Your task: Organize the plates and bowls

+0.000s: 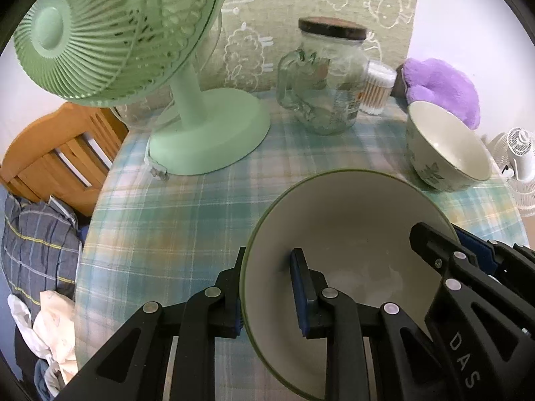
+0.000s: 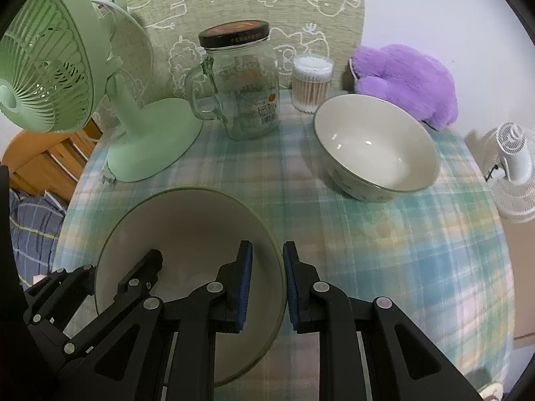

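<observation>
A large cream bowl with a green rim (image 1: 351,234) (image 2: 187,227) is nearest to me, over the plaid tablecloth. My left gripper (image 1: 267,297) is shut on its left rim, one finger inside the bowl and one outside. My right gripper (image 2: 267,287) is shut on the opposite rim in the same way. Each gripper also shows in the other's view: the right gripper (image 1: 448,237) and the left gripper (image 2: 107,267). A second cream bowl with a leaf pattern outside (image 1: 448,153) (image 2: 378,147) sits farther back on the right, empty and untouched.
A green desk fan (image 1: 110,33) (image 2: 50,67) stands at the back left. A glass handled jar with a dark lid (image 1: 327,77) (image 2: 240,80), a tub of cotton swabs (image 2: 312,83) and a purple plush (image 2: 408,80) line the back. A wooden chair (image 1: 63,153) stands left, a white fan (image 2: 511,167) right.
</observation>
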A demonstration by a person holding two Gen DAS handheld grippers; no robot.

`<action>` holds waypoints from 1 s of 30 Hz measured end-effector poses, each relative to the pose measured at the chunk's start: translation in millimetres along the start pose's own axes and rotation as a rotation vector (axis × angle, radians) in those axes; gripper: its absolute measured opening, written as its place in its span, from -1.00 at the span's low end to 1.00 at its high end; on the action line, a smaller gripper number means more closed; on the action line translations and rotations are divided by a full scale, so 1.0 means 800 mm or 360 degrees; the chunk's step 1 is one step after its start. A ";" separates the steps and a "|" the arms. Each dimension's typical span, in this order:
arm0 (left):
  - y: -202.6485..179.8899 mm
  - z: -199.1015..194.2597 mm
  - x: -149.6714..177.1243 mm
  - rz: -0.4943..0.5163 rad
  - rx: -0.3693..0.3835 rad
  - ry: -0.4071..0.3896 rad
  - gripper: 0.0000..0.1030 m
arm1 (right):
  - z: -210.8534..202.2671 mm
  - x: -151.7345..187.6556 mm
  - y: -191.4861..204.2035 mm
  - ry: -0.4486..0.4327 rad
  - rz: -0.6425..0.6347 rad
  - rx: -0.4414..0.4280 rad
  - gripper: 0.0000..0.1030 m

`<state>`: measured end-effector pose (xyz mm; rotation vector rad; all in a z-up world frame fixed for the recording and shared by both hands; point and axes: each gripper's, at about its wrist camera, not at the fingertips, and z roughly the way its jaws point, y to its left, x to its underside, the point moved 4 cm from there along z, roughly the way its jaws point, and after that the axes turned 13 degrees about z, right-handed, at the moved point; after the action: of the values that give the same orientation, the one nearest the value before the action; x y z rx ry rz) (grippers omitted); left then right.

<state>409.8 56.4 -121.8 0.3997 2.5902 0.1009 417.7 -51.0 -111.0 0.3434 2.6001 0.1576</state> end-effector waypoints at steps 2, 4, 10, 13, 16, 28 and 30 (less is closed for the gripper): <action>-0.002 -0.007 0.001 -0.0004 0.0009 0.0000 -0.59 | -0.008 0.001 -0.002 -0.0008 -0.0002 0.0002 -0.60; -0.002 -0.014 0.002 -0.0009 0.0012 -0.0006 -0.59 | -0.014 0.002 -0.003 -0.0006 0.0002 0.0004 -0.60; -0.005 -0.047 0.004 -0.0025 0.0010 -0.0045 -0.58 | -0.047 0.004 -0.004 -0.0043 -0.0007 -0.0010 -0.60; -0.008 -0.064 0.007 -0.0033 0.0006 -0.0064 -0.59 | -0.064 0.007 -0.007 -0.0058 -0.0015 -0.0020 -0.60; -0.012 -0.081 0.012 -0.0048 0.0008 -0.0073 -0.59 | -0.082 0.011 -0.010 -0.0074 -0.0029 -0.0028 -0.60; -0.036 -0.148 0.048 -0.0087 -0.0016 -0.0083 -0.59 | -0.154 0.044 -0.029 -0.0114 -0.0074 -0.0080 -0.60; -0.039 -0.157 0.055 -0.0078 -0.0029 -0.0083 -0.59 | -0.162 0.053 -0.033 -0.0105 -0.0076 -0.0091 -0.60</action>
<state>302.6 40.0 -38.5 0.3274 2.5438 0.0954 311.8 -70.9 -23.4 0.2616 2.5309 0.2002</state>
